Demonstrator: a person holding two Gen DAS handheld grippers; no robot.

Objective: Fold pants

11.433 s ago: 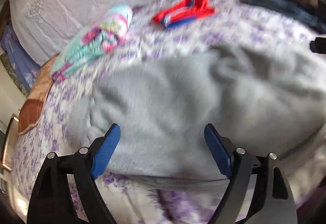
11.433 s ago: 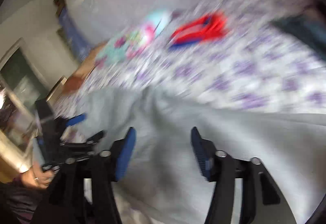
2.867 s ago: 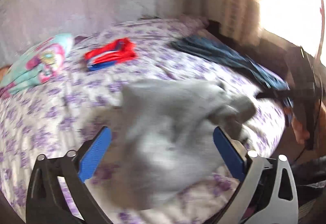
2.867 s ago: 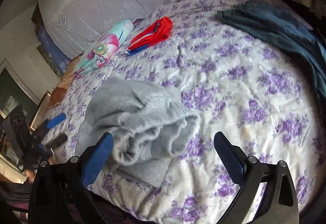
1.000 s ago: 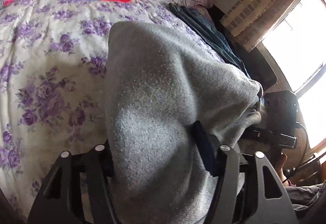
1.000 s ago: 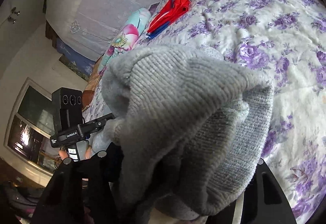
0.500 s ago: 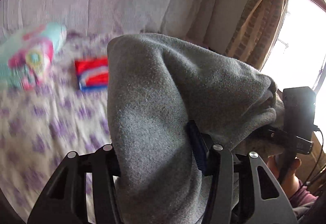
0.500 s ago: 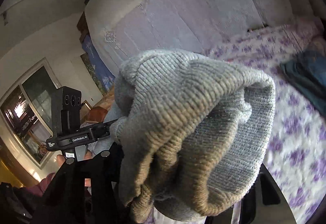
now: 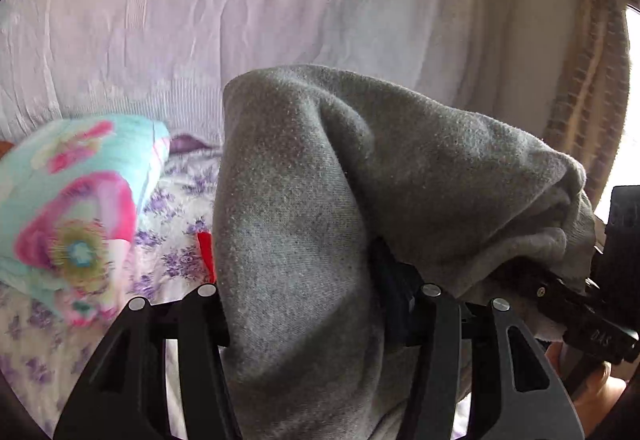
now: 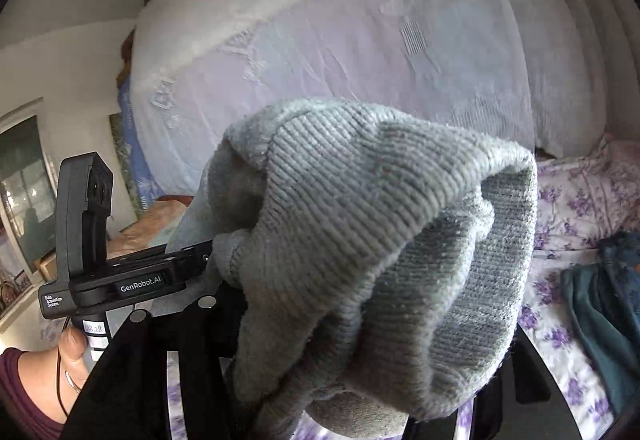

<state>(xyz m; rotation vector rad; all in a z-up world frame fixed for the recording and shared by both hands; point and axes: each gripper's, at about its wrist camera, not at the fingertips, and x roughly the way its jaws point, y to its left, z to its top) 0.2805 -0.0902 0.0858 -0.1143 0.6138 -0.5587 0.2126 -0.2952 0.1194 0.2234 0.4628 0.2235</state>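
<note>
Grey pants (image 9: 304,224) slung crosswise between grippers

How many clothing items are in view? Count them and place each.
3. The grey pants, lifted, fill both views; a red garment peeks out beside them on the bed; a dark blue garment lies at the bed's right side. The pants may hide others.

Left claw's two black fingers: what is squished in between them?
In the left wrist view, the grey pants fill the gap between the left claw's fingers, bunched up and draping over them.
</note>
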